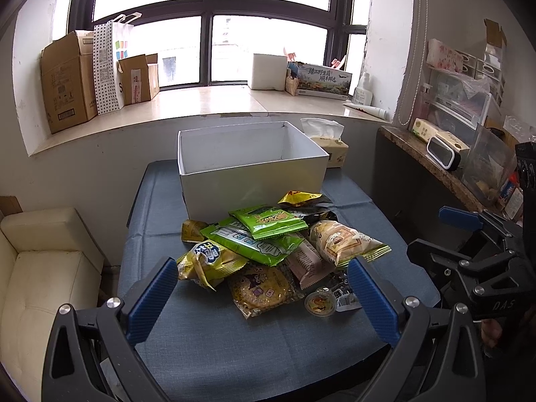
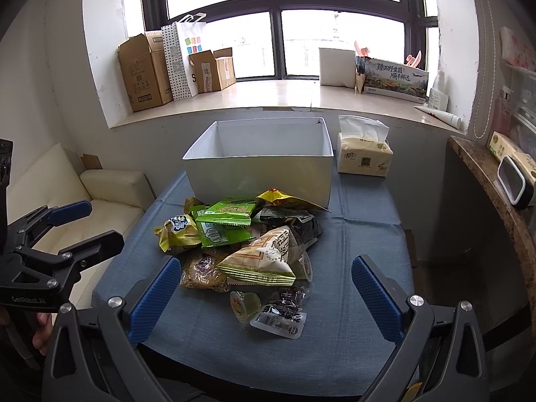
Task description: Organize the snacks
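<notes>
2 open claws, 1 heap of snacks, nothing picked up yet

Both the left gripper [image 1: 261, 296] and right gripper [image 2: 264, 296] gape wide and empty over the near table edge; the snack pile [image 1: 268, 251] lies straight ahead, just before the white box [image 1: 251, 164], about equally near each claw

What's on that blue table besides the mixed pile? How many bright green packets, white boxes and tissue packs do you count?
Bright green packets: 2, the small green packet lying on the larger green packet
White box: 1
Tissue pack: 1
Total: 4
</notes>
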